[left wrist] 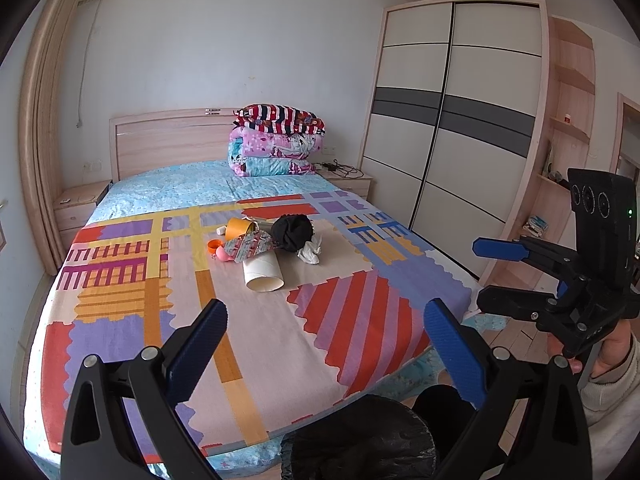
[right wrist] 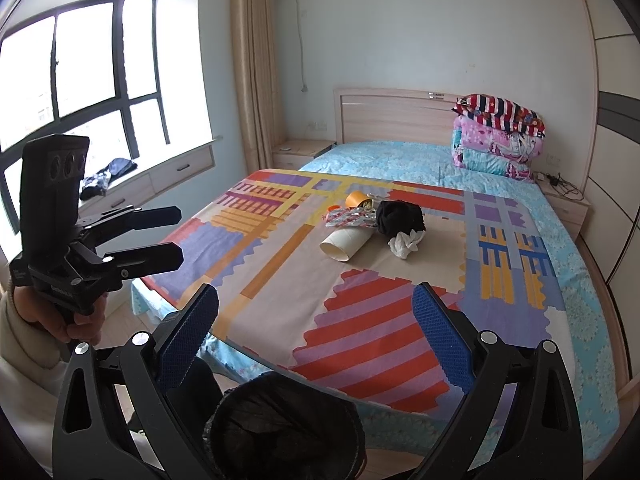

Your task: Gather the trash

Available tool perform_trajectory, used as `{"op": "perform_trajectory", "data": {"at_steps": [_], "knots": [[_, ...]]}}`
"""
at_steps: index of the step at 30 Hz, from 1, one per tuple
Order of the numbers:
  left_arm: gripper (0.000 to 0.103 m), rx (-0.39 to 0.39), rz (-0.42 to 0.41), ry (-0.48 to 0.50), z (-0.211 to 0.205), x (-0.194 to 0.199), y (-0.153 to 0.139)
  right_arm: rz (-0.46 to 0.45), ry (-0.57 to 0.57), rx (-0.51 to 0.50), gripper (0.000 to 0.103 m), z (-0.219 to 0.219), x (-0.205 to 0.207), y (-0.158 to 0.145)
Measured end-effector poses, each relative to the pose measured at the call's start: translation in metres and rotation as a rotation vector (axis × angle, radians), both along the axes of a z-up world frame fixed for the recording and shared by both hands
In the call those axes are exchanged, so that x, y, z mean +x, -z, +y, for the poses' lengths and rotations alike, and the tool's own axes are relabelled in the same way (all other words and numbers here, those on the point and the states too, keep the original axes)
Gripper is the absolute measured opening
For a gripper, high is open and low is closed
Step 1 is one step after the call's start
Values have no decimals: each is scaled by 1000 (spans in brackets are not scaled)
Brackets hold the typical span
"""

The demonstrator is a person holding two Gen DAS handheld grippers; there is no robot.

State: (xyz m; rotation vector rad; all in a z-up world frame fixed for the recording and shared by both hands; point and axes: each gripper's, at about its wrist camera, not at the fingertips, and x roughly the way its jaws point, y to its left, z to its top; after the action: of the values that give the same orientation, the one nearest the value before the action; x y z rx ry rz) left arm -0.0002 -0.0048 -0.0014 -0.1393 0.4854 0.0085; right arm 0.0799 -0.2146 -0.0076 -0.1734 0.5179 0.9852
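Only rightward, a window [right wrist: 80, 60]; leftward, a wardrobe [left wrist: 452, 120]; both claws [left wrist: 324, 344] [right wrist: 316, 328] wide apart, empty.

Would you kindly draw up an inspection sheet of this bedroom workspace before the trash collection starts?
Surface: bed with a patterned mat over a blue sheet.
Job's things: white paper cup, orange cup, foil wrapper, crumpled tissue and black cloth bundle clustered mid-mat; black-lined bin at the foot of the bed.
Clutter: folded quilts by the headboard.
Grippers: left gripper and right gripper both open, empty, short of the pile.
Cables: charger leads on the nightstand.
Surroundings: wardrobe, window, curtain.
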Motion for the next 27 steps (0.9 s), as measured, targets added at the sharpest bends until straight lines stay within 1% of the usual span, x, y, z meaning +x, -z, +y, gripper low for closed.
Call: {"op": "perform_trajectory", "data": {"at_steps": [7,15,21,27], "knots": [[95,-5,3,-7,2,0,0,6,6,-3,98,-1,1,1],[95,-33,15,-5,11,7,1,7,6,-2,98,0,3,2],[95,-79,22,28,26,25,-1,5,11,-8,98,6,19,1],[95,-162,62,33,56,62,8,-12,3,-24,98,24,50,1]]}}
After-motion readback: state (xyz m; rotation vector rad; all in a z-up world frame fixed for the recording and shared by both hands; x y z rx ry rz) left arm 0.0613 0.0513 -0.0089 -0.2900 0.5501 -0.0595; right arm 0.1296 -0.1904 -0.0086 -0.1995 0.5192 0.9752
